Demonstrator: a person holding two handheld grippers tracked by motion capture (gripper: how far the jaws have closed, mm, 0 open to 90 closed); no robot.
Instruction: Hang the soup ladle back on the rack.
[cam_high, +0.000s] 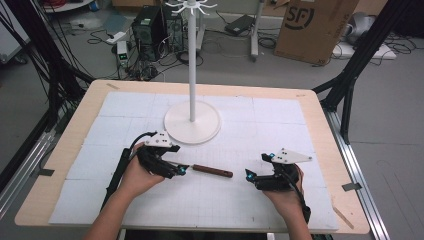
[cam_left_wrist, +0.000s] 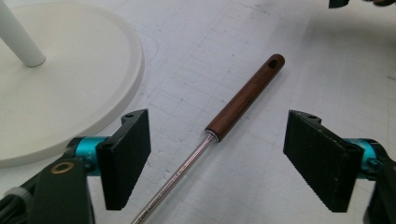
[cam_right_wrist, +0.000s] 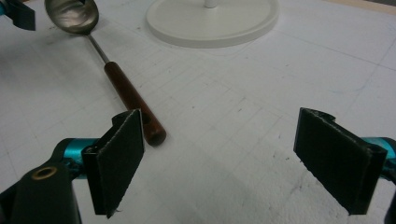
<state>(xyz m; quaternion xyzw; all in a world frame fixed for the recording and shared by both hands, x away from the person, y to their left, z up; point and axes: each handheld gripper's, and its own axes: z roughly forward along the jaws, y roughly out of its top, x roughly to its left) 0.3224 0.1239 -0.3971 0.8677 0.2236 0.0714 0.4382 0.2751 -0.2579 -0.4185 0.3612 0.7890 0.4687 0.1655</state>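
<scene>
Ladle (cam_right_wrist: 112, 60) lies on the desk (cam_high: 250, 200) near the white stand (cam_high: 192, 122); left claw (cam_left_wrist: 217, 158), apart, straddles its shaft for the pickup. Next: close. Right claw (cam_right_wrist: 233, 158) apart, empty.

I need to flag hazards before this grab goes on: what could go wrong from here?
1. The left tongs straddle the spoon at its thin metal shaft, not pressing it; closing there, the shaft could slip or roll.
2. Its wooden handle sticks far out, so a lift may tip it.
3. The rack's base lies close; a swing might knock it.
</scene>
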